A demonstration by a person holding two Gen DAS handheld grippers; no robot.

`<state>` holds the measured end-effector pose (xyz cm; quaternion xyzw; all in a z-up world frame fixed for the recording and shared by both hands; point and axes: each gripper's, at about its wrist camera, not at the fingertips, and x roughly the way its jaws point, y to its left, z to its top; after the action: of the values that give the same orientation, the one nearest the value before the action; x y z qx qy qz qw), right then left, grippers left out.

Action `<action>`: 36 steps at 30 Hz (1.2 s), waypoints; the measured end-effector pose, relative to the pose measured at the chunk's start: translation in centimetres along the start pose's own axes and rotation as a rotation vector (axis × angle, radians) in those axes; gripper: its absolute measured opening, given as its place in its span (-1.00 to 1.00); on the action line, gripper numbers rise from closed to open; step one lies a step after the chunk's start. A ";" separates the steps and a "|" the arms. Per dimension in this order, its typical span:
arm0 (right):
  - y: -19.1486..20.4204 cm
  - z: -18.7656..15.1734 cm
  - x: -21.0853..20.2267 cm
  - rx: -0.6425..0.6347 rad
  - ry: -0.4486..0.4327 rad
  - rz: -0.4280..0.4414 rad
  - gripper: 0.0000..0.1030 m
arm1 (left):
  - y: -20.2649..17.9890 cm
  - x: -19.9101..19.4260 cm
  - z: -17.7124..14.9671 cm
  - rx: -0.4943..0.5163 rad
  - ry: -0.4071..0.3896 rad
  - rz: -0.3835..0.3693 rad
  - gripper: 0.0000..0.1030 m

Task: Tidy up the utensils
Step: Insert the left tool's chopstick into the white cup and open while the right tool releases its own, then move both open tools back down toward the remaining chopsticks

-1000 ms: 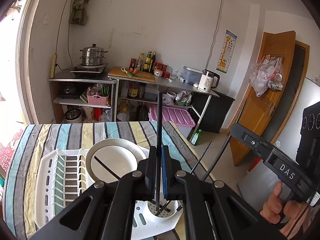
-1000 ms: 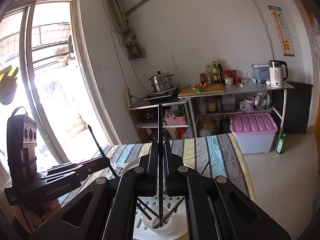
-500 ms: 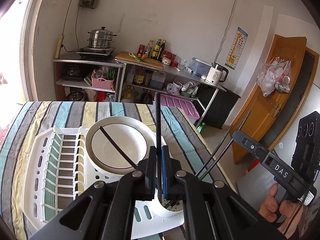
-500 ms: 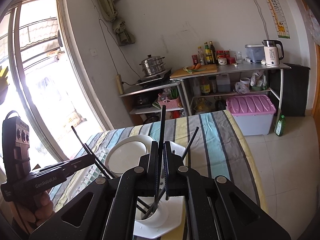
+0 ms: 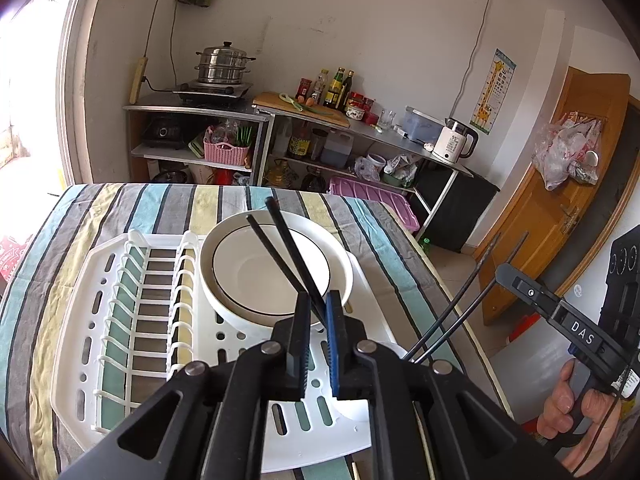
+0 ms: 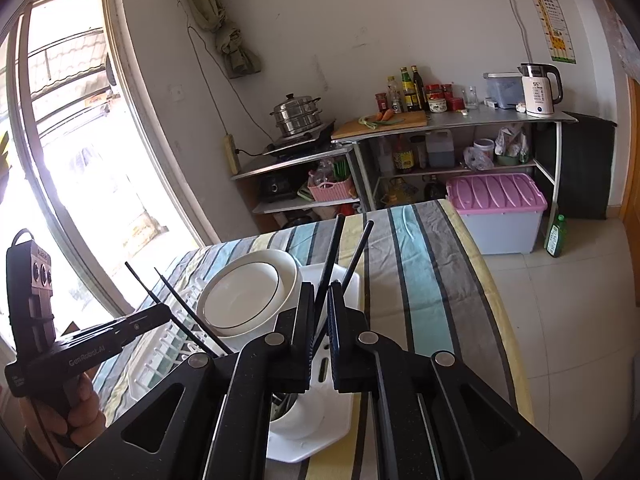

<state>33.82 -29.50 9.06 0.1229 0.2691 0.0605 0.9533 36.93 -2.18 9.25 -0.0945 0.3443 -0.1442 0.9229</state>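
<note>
Chopstick ends are hidden behind both tools, so I cannot see how deep they sit in the round white plastic cup (image 6: pixel 292 420). The cup stands at the corner of the slotted white dish rack (image 5: pixel 120 320) on the striped tabletop (image 5: pixel 100 208). The left tool (image 5: pixel 318 300) and right tool (image 6: pixel 320 292) have just been opening slightly. Each has two thin black chopsticks (image 5: pixel 280 248) leaning loose between its fingers, beside a glossy white bowl (image 5: pixel 276 268).

White walls (image 5: pixel 380 32); bright window (image 6: pixel 72 152) at left; metal shelving (image 6: pixel 440 148) upper centre; wooden door (image 5: pixel 560 200) right; tiled floor (image 6: pixel 568 320).
</note>
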 end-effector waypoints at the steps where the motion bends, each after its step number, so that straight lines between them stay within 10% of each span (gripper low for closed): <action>1: 0.1 0.0 -0.1 -0.006 0.001 -0.006 -0.86 | 0.0 -0.1 -0.1 0.003 -0.004 0.006 -0.83; 17: 1.5 -3.5 -5.6 -0.064 -0.017 0.016 -0.70 | -0.1 -4.3 -2.9 0.050 -0.045 0.029 -0.68; 36: 4.4 -16.4 -16.6 -0.128 -0.022 0.023 -0.70 | -1.4 -16.5 -17.3 0.136 -0.145 0.055 -0.68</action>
<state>10.90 -24.97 4.97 0.0652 0.2526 0.0873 0.9614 13.32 0.65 6.80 -0.0326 0.2685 -0.1346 0.9533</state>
